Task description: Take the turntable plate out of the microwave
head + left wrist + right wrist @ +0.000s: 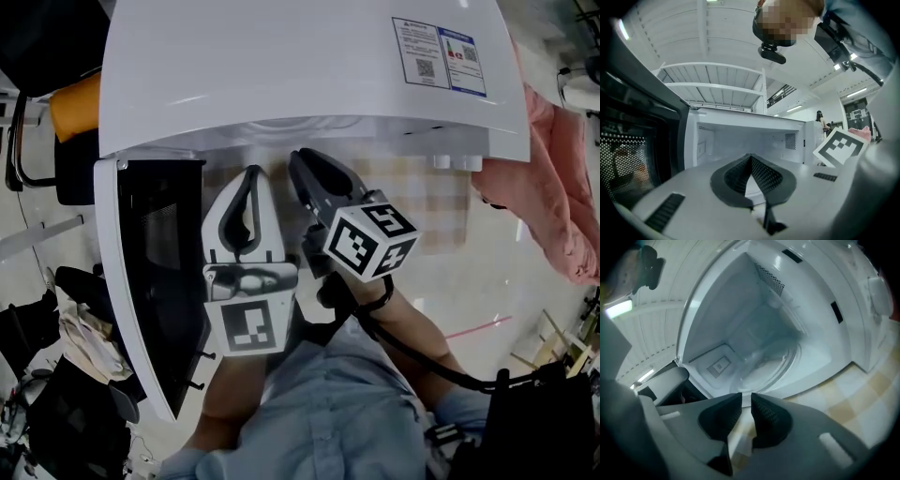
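Note:
The white microwave [300, 66] stands on the table with its door [150, 281] swung open to the left. In the right gripper view the clear glass turntable plate [773, 366] lies flat on the cavity floor. My right gripper [746, 397] hovers just outside the cavity mouth, tilted down toward the plate, with a narrow gap between its empty jaws. My left gripper [750, 157] points level into the cavity [740, 136], its tips touching with nothing held. In the head view both grippers, left [251, 173] and right [302, 159], sit side by side under the microwave's front edge.
A checked tablecloth [441, 197] covers the table in front of the microwave. A pink cloth [562, 187] hangs at the right. The dark-windowed door stands close on my left gripper's left. The right gripper's marker cube [840, 147] shows at the right of the left gripper view.

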A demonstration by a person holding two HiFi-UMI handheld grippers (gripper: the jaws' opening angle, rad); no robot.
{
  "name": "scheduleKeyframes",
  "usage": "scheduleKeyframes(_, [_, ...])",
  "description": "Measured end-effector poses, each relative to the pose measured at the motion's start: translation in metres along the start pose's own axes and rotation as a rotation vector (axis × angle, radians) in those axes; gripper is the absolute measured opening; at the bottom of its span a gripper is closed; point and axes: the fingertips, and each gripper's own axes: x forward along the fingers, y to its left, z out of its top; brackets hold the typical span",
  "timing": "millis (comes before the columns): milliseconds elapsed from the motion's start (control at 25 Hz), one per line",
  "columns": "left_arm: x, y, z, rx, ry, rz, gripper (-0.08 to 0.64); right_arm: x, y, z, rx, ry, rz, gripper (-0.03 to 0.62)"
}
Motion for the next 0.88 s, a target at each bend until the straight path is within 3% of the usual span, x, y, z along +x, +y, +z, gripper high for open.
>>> scheduleKeyframes(240, [0.005, 0.005, -0.001, -0.023, 0.025, 0.002, 0.0, 0.016, -0.007, -0.006, 0.174, 0.029, 0.042, 0.1])
scheduleKeyframes(480, [0.008, 0.005, -0.004, -0.034, 0.043, -0.002, 0.0, 0.024, -0.012, -0.004, 0.27, 0.011, 0.067, 0.109])
scheduleKeyframes(600, [0.009, 0.005, -0.006, -0.043, 0.052, -0.004, 0.0, 0.021, -0.012, -0.001, 0.304, -0.002, 0.068, 0.069])
scheduleKeyframes(880, [0.011, 0.004, -0.008, -0.052, 0.064, -0.014, 0.0, 0.02, -0.015, 0.0, 0.371, -0.034, 0.093, 0.05])
